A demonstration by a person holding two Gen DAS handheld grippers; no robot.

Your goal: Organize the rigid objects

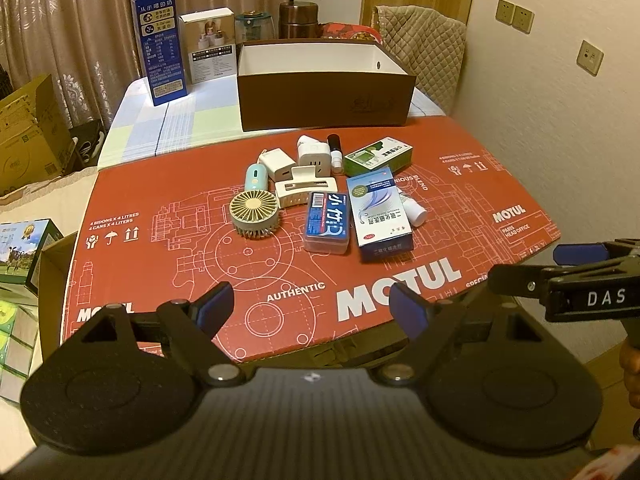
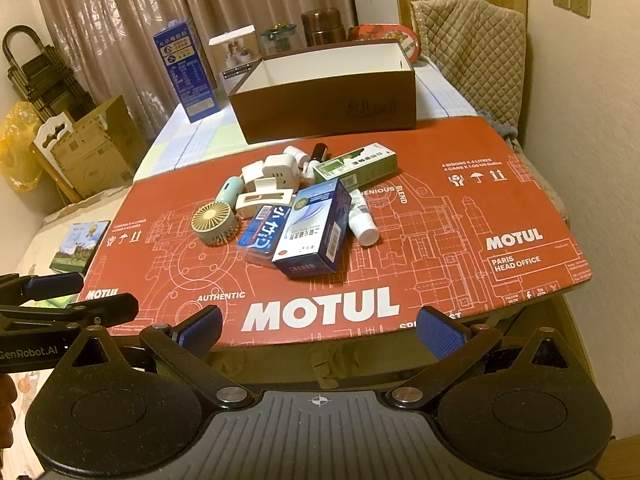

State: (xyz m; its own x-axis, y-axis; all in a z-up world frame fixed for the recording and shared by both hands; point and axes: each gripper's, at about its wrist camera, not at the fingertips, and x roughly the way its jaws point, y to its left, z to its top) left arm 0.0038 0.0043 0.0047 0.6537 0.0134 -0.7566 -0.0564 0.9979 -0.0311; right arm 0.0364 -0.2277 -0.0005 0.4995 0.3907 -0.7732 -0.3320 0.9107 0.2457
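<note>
Red cardboard [image 2: 460, 216] near edge bare | both hand-held grippers [image 1: 312, 304] [image 2: 320, 328] apart

bare red cardboard [image 2: 460, 216] around clutter pile [image 2: 296, 208], open brown box [image 2: 328, 108] behind, unobstructed

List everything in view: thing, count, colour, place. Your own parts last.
cardboard sheet: 1, red with white print, covers the table's near part
brown box: 1, brown outside, white inside, open, behind the pile
handheld fan: 1, pale green, left of the pile
white chargers: 2, white, back of the pile
hair clip: 1, cream, pile centre
clear case: 1, blue label, pile front
blue-white carton: 1, right front
green carton: 1, right back
white bottle: 1, beside the blue-white carton
tall blue carton: 1, upright, back left
left gripper: 1, black with blue pads, open, near edge
right gripper: 1, same, open
</note>
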